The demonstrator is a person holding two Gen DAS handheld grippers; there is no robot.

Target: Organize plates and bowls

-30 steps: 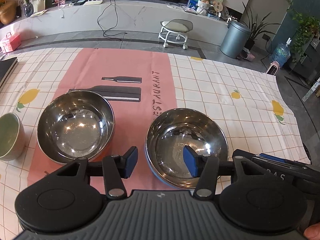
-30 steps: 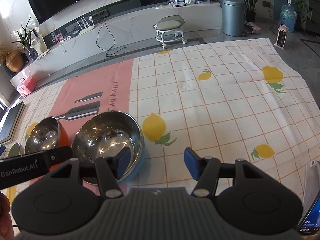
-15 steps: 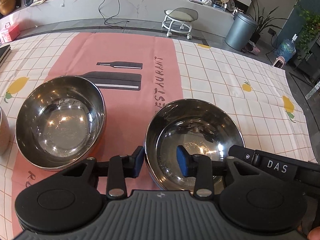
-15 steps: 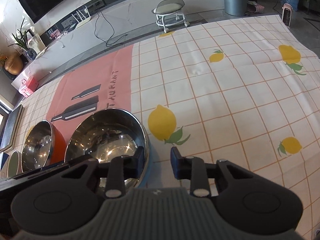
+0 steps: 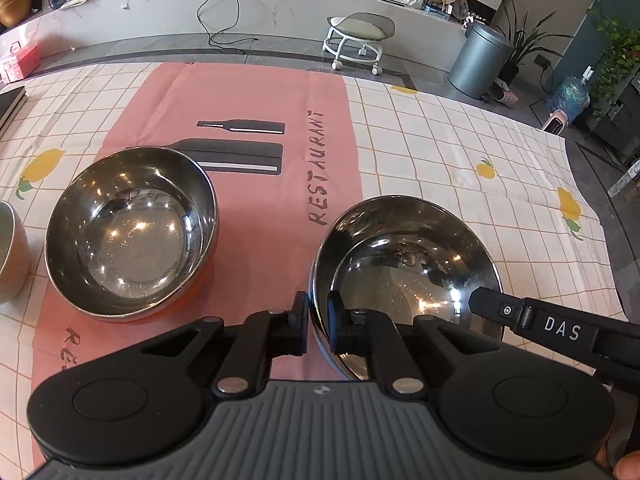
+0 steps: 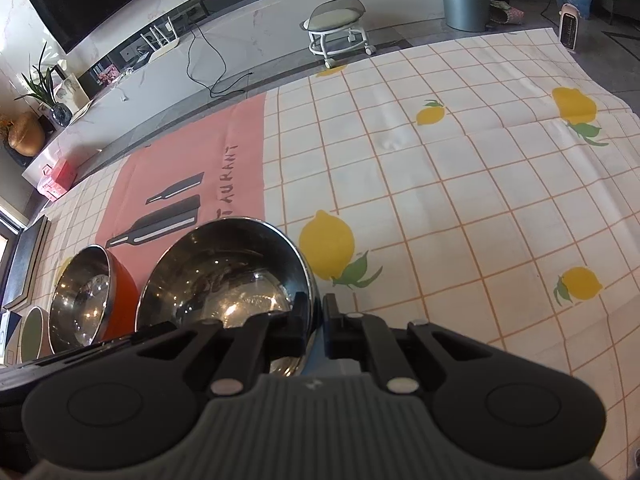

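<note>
A steel bowl with a blue outside [image 5: 400, 264] [image 6: 228, 272] sits on the tablecloth. My left gripper [image 5: 318, 312] straddles its left rim, jaws closing, with one pad inside and one outside pressing on the wall. On the right rim my right gripper [image 6: 316, 316] is closing the same way, pads on the wall. One of the right gripper's fingers [image 5: 492, 306] shows over the far side of the bowl. A second steel bowl with an orange outside [image 5: 132, 236] [image 6: 84, 296] stands to the left, apart from it.
A pale green bowl [image 5: 10, 252] [image 6: 34, 336] stands left of the orange one. The lemon-print tablecloth [image 6: 460, 200] with its pink runner [image 5: 248, 92] stretches ahead and right. A dark flat object [image 5: 10, 100] lies at the far left edge. Beyond the table stand a stool [image 5: 358, 36] and a bin [image 5: 476, 60].
Both grippers went from wide open to closed on opposite sides of the blue bowl's rim. The bowls have stayed where they were.
</note>
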